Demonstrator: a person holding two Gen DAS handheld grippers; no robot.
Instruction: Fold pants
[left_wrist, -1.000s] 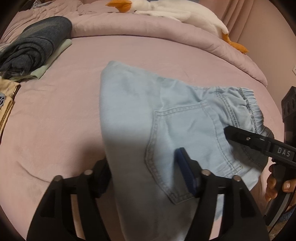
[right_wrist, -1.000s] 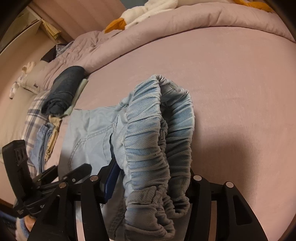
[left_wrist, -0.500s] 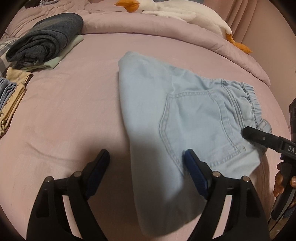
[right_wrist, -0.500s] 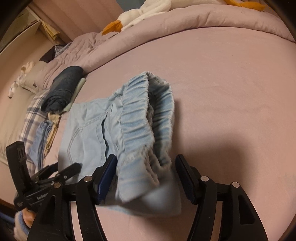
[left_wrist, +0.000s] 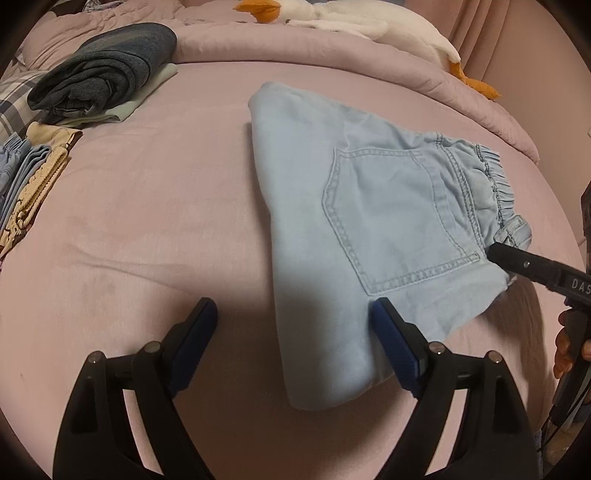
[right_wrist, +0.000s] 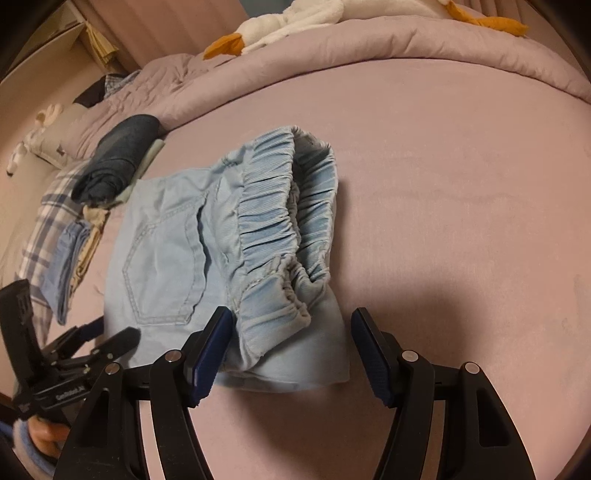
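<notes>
The light blue denim pants (left_wrist: 369, 221) lie folded on the pink bed sheet (left_wrist: 147, 221), back pocket up. Their elastic waistband (right_wrist: 288, 206) points toward my right gripper. My left gripper (left_wrist: 295, 325) is open just above the sheet, and the fold's near corner lies loose between its fingers. My right gripper (right_wrist: 291, 325) is open too, its blue pads (right_wrist: 210, 354) on either side of the waistband's near end without pinching it. One right finger (left_wrist: 535, 273) shows at the pants' right edge in the left wrist view. The left gripper (right_wrist: 92, 339) shows low on the left in the right wrist view.
A folded dark denim garment (left_wrist: 103, 70) on a pale green one sits at the back left, with a stack of folded blue and beige clothes (left_wrist: 33, 173) beside it. A rolled pink duvet (left_wrist: 332, 48) and a plush goose (left_wrist: 351, 22) lie along the far side. A hand (left_wrist: 569, 343) holds the right gripper.
Both grippers have let go of the pants and opened. The pants have dropped flat onto the sheet, and both grippers have drawn back toward the near edge.
</notes>
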